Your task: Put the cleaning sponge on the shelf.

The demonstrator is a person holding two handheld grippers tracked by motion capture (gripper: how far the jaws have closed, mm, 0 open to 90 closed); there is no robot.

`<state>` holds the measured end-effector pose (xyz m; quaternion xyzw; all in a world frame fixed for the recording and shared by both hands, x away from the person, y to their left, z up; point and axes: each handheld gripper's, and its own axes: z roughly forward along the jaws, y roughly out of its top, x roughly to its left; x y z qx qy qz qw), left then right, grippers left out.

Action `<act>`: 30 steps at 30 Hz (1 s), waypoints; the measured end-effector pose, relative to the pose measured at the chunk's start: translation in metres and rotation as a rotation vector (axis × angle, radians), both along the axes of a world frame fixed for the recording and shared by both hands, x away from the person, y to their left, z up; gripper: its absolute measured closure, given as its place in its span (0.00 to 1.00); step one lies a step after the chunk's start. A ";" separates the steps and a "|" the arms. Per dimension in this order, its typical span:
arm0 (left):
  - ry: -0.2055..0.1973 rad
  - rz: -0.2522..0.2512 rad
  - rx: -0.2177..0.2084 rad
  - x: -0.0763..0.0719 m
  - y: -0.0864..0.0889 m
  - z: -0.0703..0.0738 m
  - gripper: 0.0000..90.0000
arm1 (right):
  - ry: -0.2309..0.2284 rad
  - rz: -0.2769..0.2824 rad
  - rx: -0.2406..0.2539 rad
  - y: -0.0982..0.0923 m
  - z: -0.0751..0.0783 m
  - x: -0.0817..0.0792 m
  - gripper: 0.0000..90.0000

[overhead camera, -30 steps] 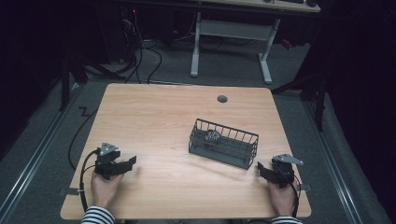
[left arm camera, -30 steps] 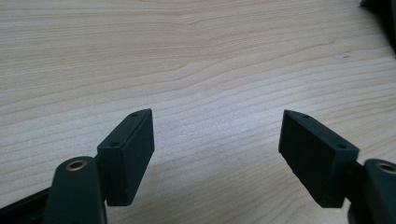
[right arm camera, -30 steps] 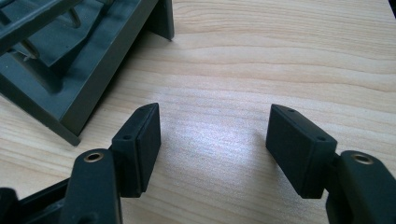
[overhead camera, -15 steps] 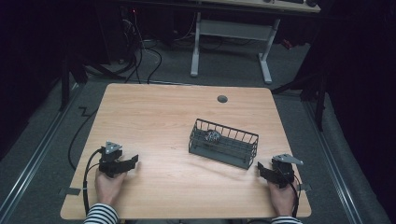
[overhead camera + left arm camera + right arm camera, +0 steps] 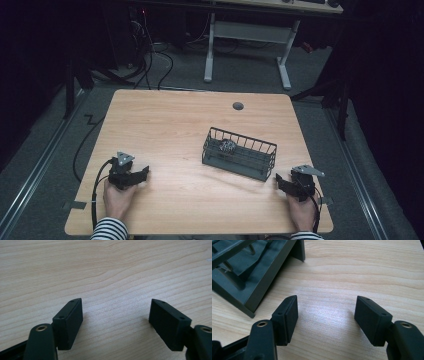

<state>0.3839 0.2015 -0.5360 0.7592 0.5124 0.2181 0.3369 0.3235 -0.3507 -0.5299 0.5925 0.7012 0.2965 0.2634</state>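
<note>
A pale wooden table (image 5: 165,125) spans the middle of the high view, a small dark round fitting (image 5: 238,106) near its far edge. Right of centre stands a dark wire basket (image 5: 239,153), its long axis running from upper left to lower right of the frame; a small greyish object (image 5: 228,146), too small to identify, lies inside toward its upper-left end. At lower left, a hand in a striped sleeve (image 5: 109,229) holds the left gripper (image 5: 145,173), pointing right, well apart from the basket. At lower right, the right gripper (image 5: 278,181) points left, just beside the basket's lower-right end. The left gripper view shows what the high view cannot: the left gripper (image 5: 116,312) spread wide over bare wood grain, grasping nothing. The right gripper view shows the right gripper (image 5: 326,308) equally released, with the basket's solid corner (image 5: 265,270) in the upper left of the frame.
</note>
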 end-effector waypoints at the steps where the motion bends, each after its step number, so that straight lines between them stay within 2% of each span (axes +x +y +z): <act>1: -0.003 0.000 -0.002 0.000 0.000 0.000 0.30 | 0.000 0.000 0.000 0.000 0.000 0.000 0.40; 30: -0.004 0.003 -0.003 0.001 0.000 -0.001 0.28 | 0.001 0.003 -0.002 0.000 0.000 0.000 0.40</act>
